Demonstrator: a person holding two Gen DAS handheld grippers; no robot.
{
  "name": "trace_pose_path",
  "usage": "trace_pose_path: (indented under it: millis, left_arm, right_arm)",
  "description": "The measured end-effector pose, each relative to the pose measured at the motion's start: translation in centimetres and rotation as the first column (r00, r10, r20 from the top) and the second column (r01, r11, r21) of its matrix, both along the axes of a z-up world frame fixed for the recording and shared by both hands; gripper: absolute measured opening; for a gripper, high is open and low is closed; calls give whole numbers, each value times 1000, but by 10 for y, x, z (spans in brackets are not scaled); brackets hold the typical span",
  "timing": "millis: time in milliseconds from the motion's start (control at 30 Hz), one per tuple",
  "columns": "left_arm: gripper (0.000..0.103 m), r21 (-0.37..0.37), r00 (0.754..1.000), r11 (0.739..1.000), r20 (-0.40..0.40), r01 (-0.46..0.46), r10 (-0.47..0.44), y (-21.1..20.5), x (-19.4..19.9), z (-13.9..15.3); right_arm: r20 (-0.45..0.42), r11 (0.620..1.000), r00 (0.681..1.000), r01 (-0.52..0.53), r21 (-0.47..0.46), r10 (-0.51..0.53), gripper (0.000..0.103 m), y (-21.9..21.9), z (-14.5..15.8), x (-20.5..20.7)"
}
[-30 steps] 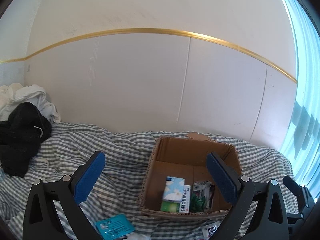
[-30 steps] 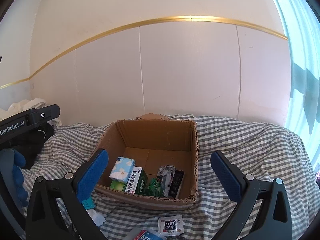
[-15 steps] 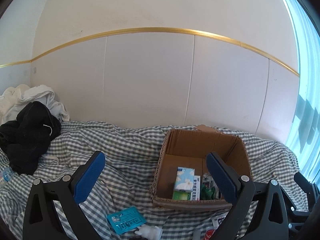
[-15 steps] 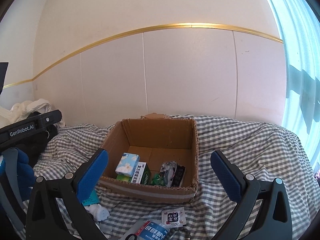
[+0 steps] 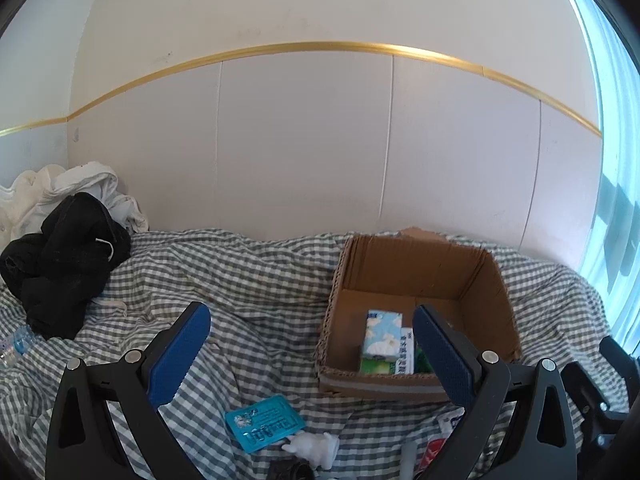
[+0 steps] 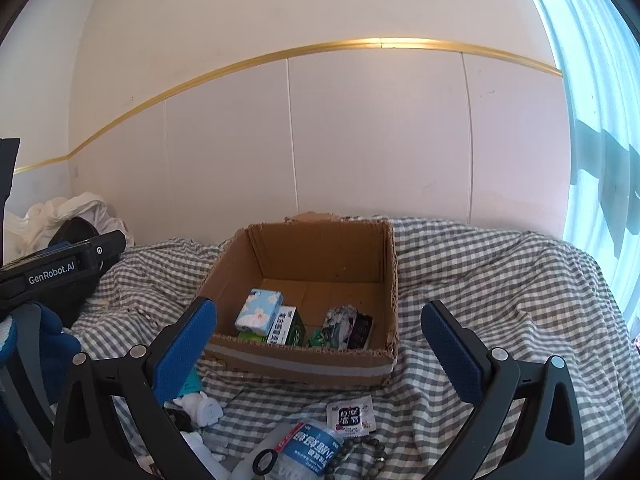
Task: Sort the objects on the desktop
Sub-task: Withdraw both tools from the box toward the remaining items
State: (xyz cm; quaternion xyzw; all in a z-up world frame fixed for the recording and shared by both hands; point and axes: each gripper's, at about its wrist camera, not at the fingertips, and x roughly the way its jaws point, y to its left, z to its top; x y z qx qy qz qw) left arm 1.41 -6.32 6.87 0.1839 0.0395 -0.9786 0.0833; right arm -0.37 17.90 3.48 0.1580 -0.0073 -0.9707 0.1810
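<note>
both grippers hang with jaws spread wide and empty: the left gripper above a teal packet and a white figurine, the right gripper above a water bottle, a bead bracelet and a white sachet, all on the checked cloth. beyond these items sits the open cardboard box, holding a tissue pack, a green-and-white carton and crumpled wrappers. farthest, at the left by the wall, lies a heap of black and white clothes.

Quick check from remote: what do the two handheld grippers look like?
Both the left gripper and the right gripper have black plastic frames with silver screws and flat, textured blue finger pads. The left unit's black body reads "GenRobot.AI" in white.
</note>
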Motion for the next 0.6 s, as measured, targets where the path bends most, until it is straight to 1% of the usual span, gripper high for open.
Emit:
trace_pose_path:
  millis: [133,233,333,467,533,600]
  left_arm:
    - [103,-14,999,1000,31,-7,8,-2,-1,-12]
    - [103,-27,999,1000,51,-1,2,-5,-5,-23]
    - [103,-38,995,999,97,18,-14,-6,-11,-35]
    - [103,-16,987,1000,158,23,-20,-10,-14,-51]
    - [103,-22,981,1000,194,9,-5,-12,-11,-62]
    - [103,-46,970,999,241,-12,23,-10,-8,-75]
  right_arm:
    - [28,1000,999,-16,1,16,103,2,-10,1]
    - [77,1000,997,-31,8,30,103,1,-21,-1]
    - [112,998,992,-56,24,53,103,-3,-31,-1]
    - [140,995,988,-80,62,71,103,-8,-44,0]
    - [156,993,985,-87,83,73,103,-11,-50,0]
    - [177,989,981,-102,106,82,103,-13,-54,-1]
